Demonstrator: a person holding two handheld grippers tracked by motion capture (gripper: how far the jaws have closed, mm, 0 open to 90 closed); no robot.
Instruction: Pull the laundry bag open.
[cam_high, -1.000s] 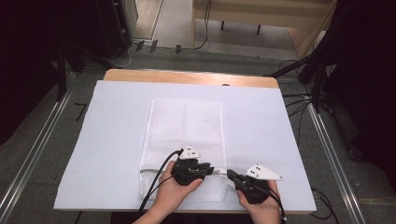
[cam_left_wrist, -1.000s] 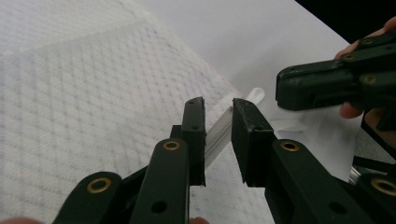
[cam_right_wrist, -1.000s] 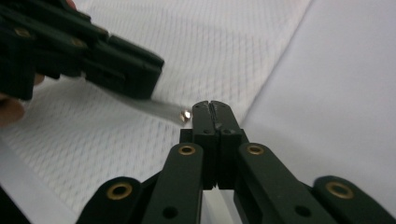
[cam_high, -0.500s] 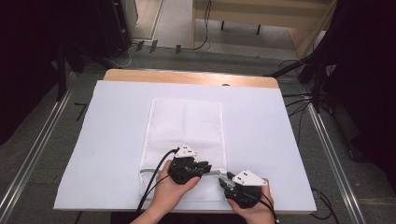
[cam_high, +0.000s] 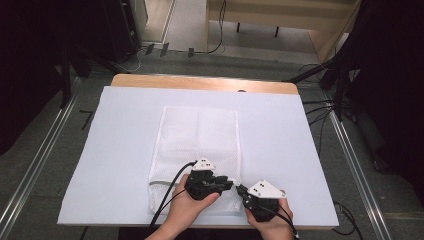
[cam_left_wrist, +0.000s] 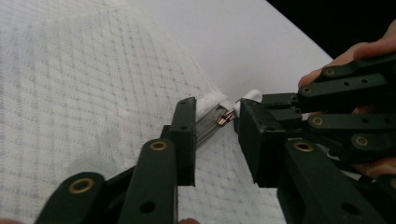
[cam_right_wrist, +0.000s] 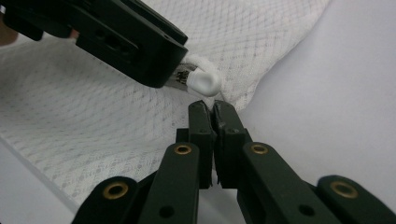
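White woven mesh bag (cam_high: 197, 145) (metal zipper pull (cam_left_wrist: 226, 117)), matt black plastic tongs (cam_right_wrist: 212, 112)

A mesh bag (cam_high: 197, 145) lies flat in the middle of the table (cam_high: 300, 150), its long side running near to far. At the bag's near right corner sits its zipper pull (cam_left_wrist: 227, 116), between the left gripper (cam_high: 231, 183) and the right gripper (cam_high: 242, 191).
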